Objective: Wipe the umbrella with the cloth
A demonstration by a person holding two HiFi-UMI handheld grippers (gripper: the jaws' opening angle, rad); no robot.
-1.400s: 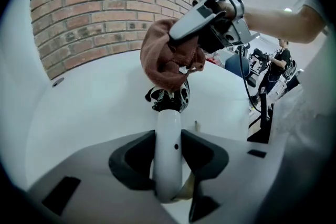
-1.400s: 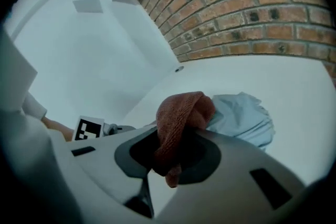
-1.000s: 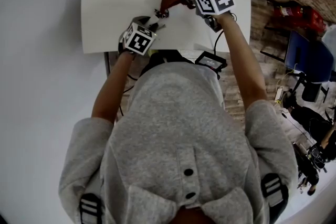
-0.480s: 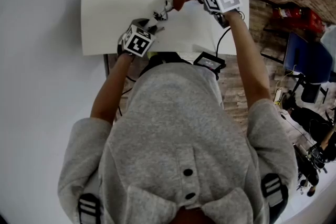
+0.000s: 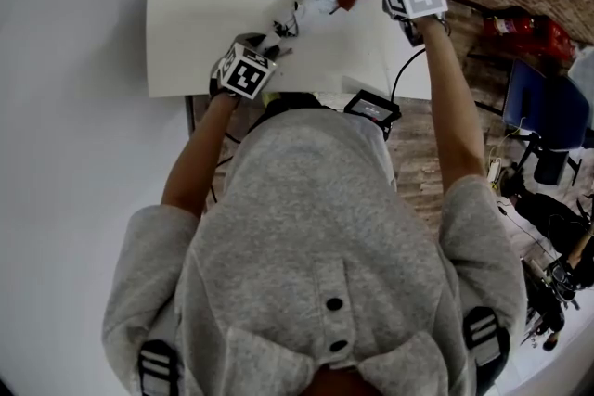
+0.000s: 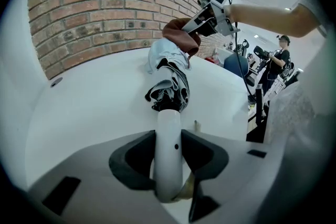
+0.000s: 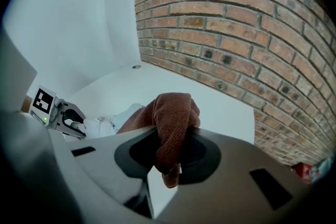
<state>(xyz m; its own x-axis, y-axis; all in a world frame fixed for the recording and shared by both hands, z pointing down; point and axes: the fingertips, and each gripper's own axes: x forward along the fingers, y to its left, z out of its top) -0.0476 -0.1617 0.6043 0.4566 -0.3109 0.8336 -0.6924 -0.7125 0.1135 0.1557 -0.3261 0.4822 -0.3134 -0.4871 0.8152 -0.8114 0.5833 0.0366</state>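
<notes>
The head view is dim and washed of colour, lit softly and evenly. The white table (image 5: 213, 14) is its brightest patch, free of glare, and the shadows on it are faint. A thin green line runs along that view's top edge. Both gripper views are strong fisheyes ringed in black, so the courses of the brick wall (image 7: 236, 18) bow toward the edges. In the left gripper view the umbrella (image 6: 169, 128) carries a smooth sheen on its white handle, and the far right of the room is overexposed and soft. In the right gripper view the cloth (image 7: 173, 118) is sharp enough to show its weave, with deep shadow in the recess beneath it.
</notes>
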